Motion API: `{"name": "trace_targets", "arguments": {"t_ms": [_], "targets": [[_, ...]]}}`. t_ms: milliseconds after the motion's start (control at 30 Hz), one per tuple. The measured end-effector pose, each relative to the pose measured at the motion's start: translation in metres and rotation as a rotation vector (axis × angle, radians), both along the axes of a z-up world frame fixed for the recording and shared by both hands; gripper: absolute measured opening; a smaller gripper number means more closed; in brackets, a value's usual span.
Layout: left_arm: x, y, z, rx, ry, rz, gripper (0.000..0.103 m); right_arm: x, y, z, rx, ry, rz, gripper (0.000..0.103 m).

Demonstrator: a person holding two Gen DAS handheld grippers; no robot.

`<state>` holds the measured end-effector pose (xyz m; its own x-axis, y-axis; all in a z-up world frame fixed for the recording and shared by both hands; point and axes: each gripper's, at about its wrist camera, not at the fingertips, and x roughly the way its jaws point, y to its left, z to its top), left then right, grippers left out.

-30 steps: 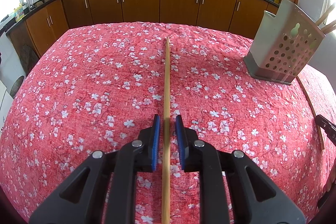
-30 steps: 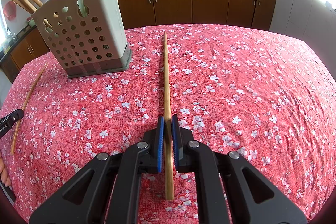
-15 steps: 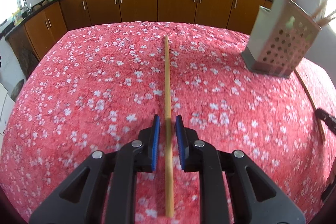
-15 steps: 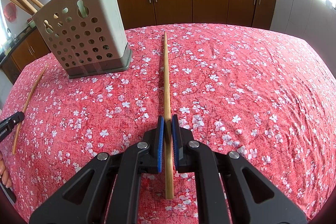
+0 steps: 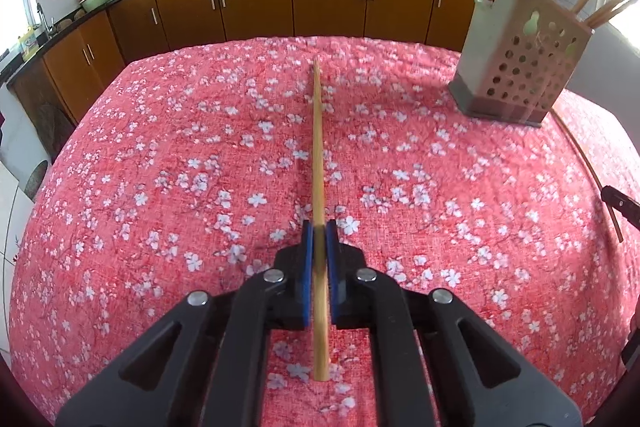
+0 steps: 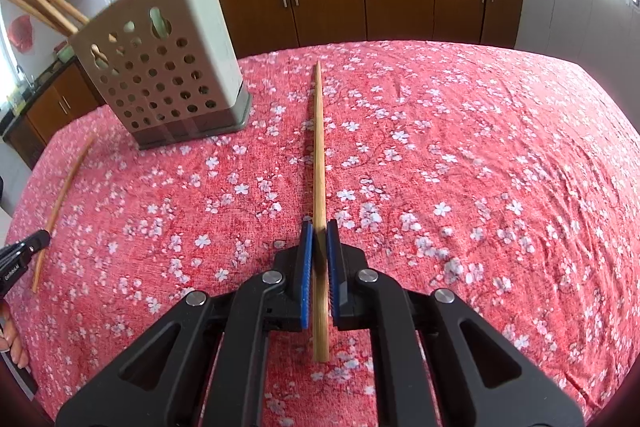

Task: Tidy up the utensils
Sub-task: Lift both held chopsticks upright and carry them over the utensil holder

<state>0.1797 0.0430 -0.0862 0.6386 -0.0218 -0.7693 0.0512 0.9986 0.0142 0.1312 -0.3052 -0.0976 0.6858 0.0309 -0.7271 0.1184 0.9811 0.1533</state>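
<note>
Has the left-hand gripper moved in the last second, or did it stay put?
Yes. In its own view the utensil holder sits higher and nearer the right edge, so the left gripper swung leftward, closing on its chopstick.

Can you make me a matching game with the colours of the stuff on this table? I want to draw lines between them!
Things:
1. utensil holder
2. tablecloth
3. finger pads
4. chopstick

Colours:
A. blue
B. red with little white flowers
C. light tan wood
D. beige with round holes

Right pairs: 1-D, 2-B, 3-A, 4-C
</note>
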Motion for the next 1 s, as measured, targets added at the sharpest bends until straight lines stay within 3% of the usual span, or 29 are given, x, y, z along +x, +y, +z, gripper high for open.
{"name": "trace_targets", "arguments": {"t_ms": [367,700,1000], "targets": [[-0.018,0.008,0.067,-0.089,-0.173,-0.007,0.008,-0.032,-0.019,0.052,-0.008,-0.152,-0.03,0.008],[-0.019,0.004,0.084,-0.101,-0.217,-0.013,0.008,-0.03,-0.017,0.062,-0.011,-0.189,-0.039,0.008],[-0.028,0.005,0.122,-0.156,-0.301,-0.044,0.007,-0.041,-0.016,0.103,0.018,-0.331,-0.051,0.008]]}}
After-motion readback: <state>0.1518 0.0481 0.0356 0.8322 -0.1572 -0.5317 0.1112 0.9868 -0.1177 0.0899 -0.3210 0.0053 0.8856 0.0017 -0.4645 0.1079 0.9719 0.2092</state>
